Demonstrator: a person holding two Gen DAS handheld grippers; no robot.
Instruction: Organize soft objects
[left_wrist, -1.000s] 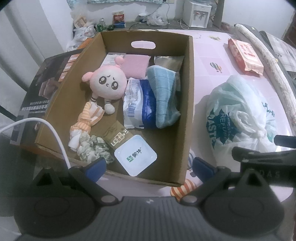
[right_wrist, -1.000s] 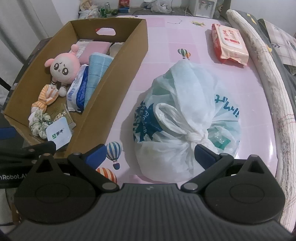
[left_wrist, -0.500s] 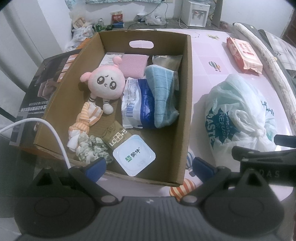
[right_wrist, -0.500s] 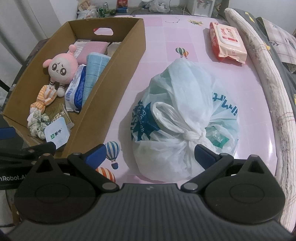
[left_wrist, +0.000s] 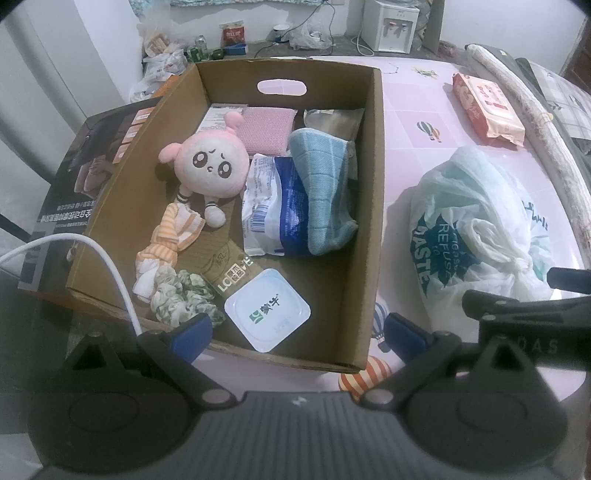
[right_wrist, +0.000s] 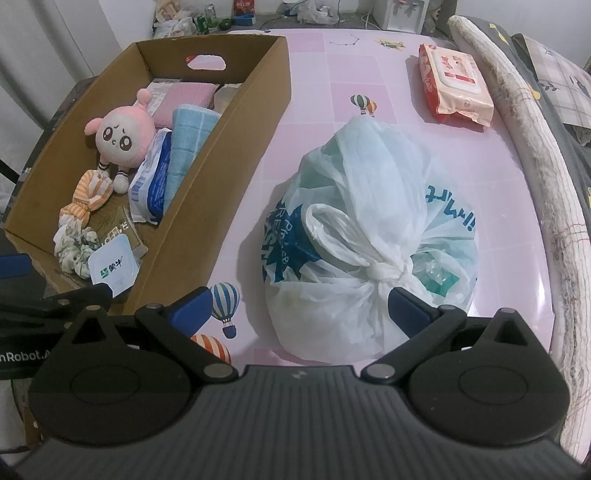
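While the cardboard box (left_wrist: 373, 206) on the left holds the same load as a second ago, namely pink plush doll (left_wrist: 207, 166), striped cloth (left_wrist: 168, 240), scrunchie (left_wrist: 181, 299), blue towel (left_wrist: 325, 192) and white lidded tub (left_wrist: 267, 314), nothing inside it has shifted. Left gripper (left_wrist: 299, 326) hovers at the box's near wall, fingers spread wide and empty, having edged only slightly. To its right, the knotted plastic bag (right_wrist: 373, 221) lies on the pink tabletop (right_wrist: 369, 74), outside the box. Right gripper (right_wrist: 299, 306) has crept closer to the bag's knot, fingers parted on either side, nothing grasped. Judgement: the bag is the next item to collect; the wet-wipes pack (right_wrist: 456, 86) beyond remains untouched.
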